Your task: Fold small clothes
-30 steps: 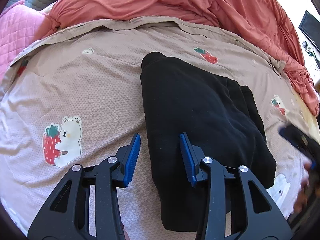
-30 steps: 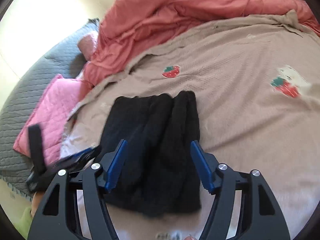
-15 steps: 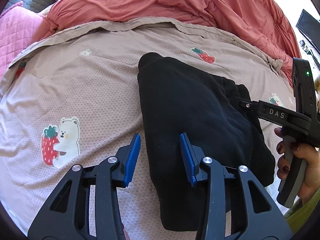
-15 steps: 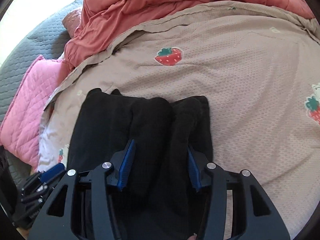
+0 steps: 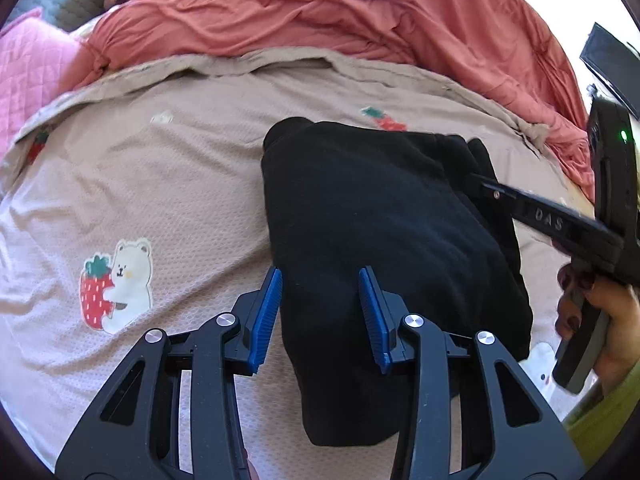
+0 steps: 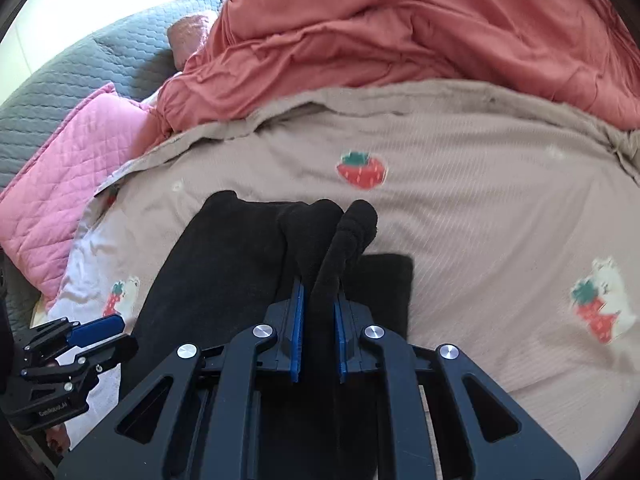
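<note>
A black garment lies partly folded on a beige bedsheet with strawberry-and-bear prints. My left gripper is open, its blue pads straddling the garment's near left edge, low over it. My right gripper is shut on a raised fold of the black garment, which bunches up ahead of the pads. In the left wrist view the right gripper's body reaches onto the garment's right side, its fingertips hidden against the black cloth.
A crumpled salmon-red duvet lies along the far side of the bed. A pink quilted pillow and a grey quilted cover sit at the left. A dark screen stands at the far right.
My right gripper moved in over the garment's right side and closed on a fold, lifting it slightly. My left gripper stayed open and nearly still at the near left edge.
</note>
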`<act>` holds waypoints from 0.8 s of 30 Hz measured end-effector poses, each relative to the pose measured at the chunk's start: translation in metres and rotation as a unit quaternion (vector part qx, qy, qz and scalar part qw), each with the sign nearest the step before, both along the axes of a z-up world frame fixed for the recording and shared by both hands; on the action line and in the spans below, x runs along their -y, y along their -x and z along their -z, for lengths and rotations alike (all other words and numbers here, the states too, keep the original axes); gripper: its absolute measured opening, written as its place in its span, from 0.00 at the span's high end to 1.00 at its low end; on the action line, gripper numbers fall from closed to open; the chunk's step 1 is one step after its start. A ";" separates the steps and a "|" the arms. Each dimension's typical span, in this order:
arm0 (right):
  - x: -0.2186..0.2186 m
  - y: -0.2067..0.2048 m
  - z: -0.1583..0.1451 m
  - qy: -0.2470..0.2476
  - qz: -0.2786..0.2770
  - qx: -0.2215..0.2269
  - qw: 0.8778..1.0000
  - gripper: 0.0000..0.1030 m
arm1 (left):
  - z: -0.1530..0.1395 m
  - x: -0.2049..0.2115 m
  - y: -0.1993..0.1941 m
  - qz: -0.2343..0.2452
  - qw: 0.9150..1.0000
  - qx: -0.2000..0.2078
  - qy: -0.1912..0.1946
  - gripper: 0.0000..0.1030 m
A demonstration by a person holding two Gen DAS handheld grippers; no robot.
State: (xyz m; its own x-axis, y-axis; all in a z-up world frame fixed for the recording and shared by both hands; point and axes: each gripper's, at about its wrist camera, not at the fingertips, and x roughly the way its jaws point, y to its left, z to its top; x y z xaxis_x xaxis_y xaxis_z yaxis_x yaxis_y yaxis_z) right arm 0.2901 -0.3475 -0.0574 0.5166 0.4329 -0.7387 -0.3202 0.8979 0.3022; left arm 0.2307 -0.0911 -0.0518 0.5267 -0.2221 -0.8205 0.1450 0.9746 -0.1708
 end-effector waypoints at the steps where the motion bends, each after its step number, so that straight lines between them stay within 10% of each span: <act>1: 0.001 -0.002 0.000 0.013 0.000 0.001 1.000 0.89 | 0.001 0.004 -0.001 0.006 1.000 -0.003 -0.003 0.67; 8: 0.008 -0.007 0.042 0.083 0.017 -0.026 0.996 0.74 | 0.017 0.028 -0.002 0.033 0.998 -0.014 -0.042 0.65; 14: 0.049 0.024 0.018 -0.021 0.069 -0.005 0.997 0.61 | 0.021 0.016 -0.004 0.022 0.999 -0.027 -0.021 0.60; 24: 0.032 0.090 -0.009 -0.050 0.010 0.011 0.999 0.60 | 0.019 0.019 0.009 0.023 0.999 -0.019 -0.033 0.59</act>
State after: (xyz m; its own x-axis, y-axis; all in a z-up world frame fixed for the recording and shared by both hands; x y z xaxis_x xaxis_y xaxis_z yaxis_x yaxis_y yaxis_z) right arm 0.2000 -0.3799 -0.0481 0.5416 0.4934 -0.6806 -0.3090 0.8698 0.3846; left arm 0.2217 -0.1097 -0.0710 0.4855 -0.1902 -0.8533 0.1854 0.9762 -0.1121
